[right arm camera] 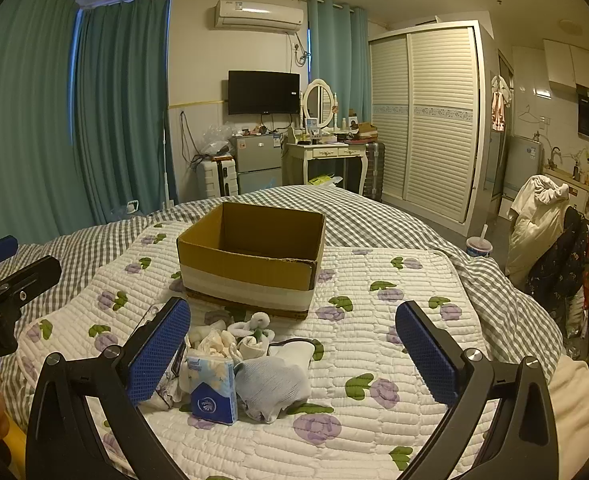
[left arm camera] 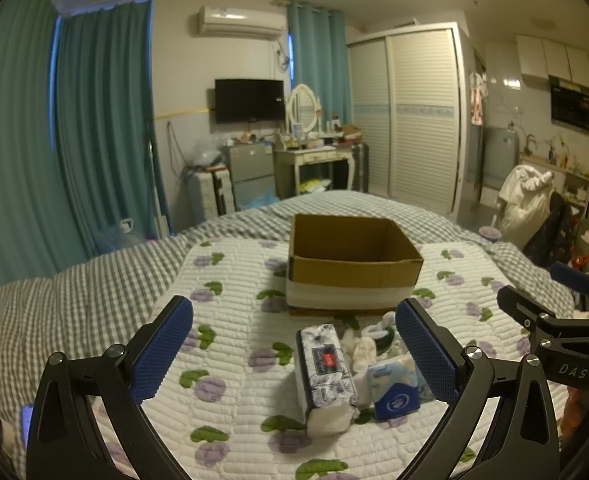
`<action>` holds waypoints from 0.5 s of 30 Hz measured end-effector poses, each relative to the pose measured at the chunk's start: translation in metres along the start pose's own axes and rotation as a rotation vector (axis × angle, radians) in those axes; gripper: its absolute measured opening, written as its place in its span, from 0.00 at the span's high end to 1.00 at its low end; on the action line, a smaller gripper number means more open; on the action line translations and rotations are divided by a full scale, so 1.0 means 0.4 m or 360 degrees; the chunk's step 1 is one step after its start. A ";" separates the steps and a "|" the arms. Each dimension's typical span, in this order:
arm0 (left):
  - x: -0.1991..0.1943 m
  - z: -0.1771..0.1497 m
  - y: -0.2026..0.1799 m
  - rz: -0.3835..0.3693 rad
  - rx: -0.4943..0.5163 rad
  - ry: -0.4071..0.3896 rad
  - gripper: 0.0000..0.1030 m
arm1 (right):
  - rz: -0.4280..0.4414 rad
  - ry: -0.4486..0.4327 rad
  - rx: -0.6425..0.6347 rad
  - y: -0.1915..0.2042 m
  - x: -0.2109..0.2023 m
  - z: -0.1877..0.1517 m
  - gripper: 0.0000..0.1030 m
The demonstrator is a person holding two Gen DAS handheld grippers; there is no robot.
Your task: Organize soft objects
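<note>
Both grippers hover wide open and empty over the bed [left arm camera: 74,292]. The tall tissue pack [left arm camera: 326,376] lies between the left gripper [left arm camera: 294,352] fingers, long axis pointing toward the cardboard box [left arm camera: 350,264]; the right gripper [right arm camera: 294,352] frames the pale sock [right arm camera: 272,386] instead.

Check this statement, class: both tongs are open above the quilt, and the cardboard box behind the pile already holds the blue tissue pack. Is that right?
Not quite. The cardboard box looks empty in the right wrist view; the blue tissue pack stands on the quilt in front. Both tongs, left and right, are open.
</note>
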State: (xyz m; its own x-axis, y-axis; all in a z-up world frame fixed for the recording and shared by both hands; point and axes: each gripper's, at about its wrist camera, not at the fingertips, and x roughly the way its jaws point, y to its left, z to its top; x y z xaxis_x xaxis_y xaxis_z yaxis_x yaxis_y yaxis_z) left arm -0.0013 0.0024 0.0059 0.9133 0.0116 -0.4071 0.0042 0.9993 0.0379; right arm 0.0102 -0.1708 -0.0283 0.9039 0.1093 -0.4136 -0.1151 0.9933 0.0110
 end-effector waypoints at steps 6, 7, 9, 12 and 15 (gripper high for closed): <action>-0.001 -0.001 -0.001 0.0000 0.0001 0.0000 0.00 | 0.0001 0.0003 -0.0001 0.001 0.001 0.000 0.00; -0.001 -0.001 -0.001 0.0000 0.0000 0.0001 0.00 | 0.0000 0.0002 0.0000 0.000 0.001 0.000 0.00; -0.001 -0.002 -0.001 -0.0001 -0.0002 0.0003 0.00 | 0.0002 0.0002 0.0000 0.000 0.001 0.000 0.00; -0.002 -0.002 -0.002 0.0001 0.0000 0.0005 0.00 | 0.0003 0.0002 0.0000 0.001 0.000 -0.001 0.00; -0.001 -0.003 -0.001 0.0000 -0.0001 0.0002 0.00 | 0.0002 0.0003 -0.0001 0.001 0.000 -0.001 0.00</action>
State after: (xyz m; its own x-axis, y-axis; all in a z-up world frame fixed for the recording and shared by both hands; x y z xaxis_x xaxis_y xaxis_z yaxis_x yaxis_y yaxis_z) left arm -0.0022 0.0019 0.0051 0.9127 0.0115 -0.4085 0.0041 0.9993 0.0373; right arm 0.0100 -0.1705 -0.0287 0.9031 0.1106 -0.4150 -0.1165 0.9931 0.0111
